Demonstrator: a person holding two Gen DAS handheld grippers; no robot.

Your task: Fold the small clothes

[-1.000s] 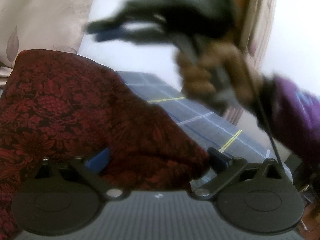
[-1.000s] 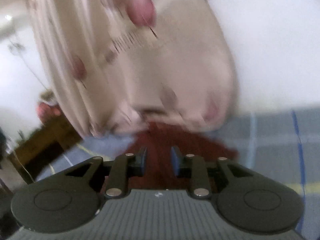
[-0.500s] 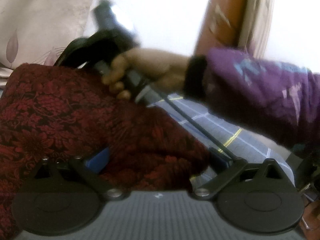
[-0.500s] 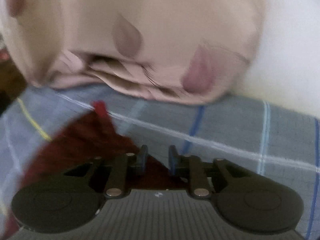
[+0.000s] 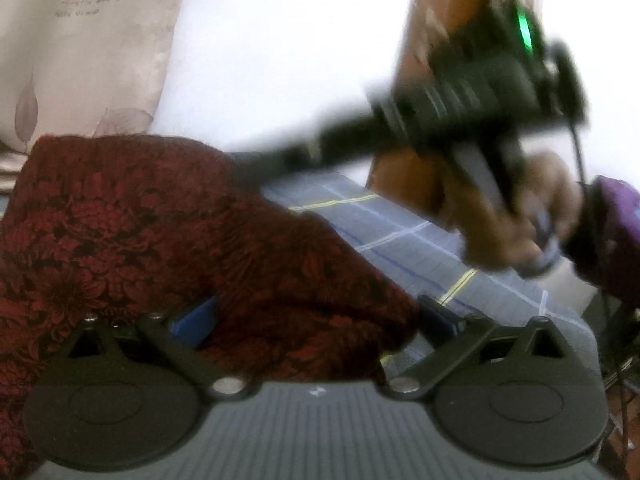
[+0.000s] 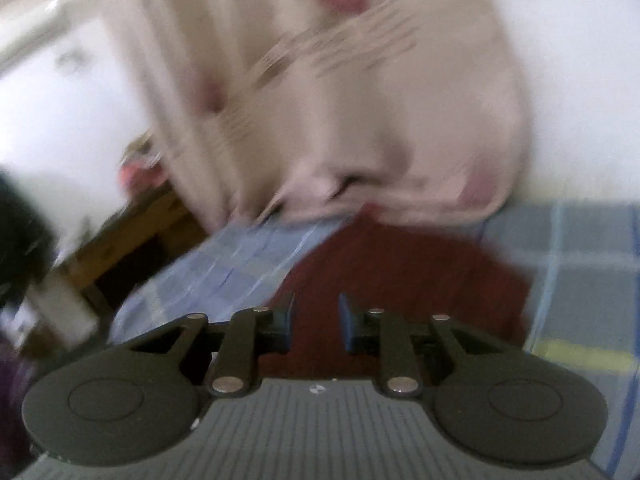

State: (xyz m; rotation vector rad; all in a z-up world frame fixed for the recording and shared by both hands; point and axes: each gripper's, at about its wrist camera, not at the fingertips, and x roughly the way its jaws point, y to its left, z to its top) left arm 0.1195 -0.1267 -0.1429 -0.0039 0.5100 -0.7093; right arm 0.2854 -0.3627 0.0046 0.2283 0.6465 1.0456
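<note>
One dark red cloth (image 5: 168, 240) lies on a checked bed sheet (image 5: 408, 240).

The cloth is deep red with a darker floral pattern, rumpled and humped, with one corner reaching toward a beige printed pillow (image 5: 80, 48) at the head of the bed. The left hand-held gripper (image 5: 316, 320) is spread wide, its blue pads on either side of a fold of the cloth; whether they press it I cannot tell. The right hand-held gripper (image 6: 316, 322), held in a hand (image 5: 516, 224) with a purple sleeve (image 5: 616, 236), is raised above the sheet; its jaws have just been opening a little, stand narrowly apart, and hold nothing, the cloth lying beyond them. Count: one cloth, one pillow, two grippers.
</note>
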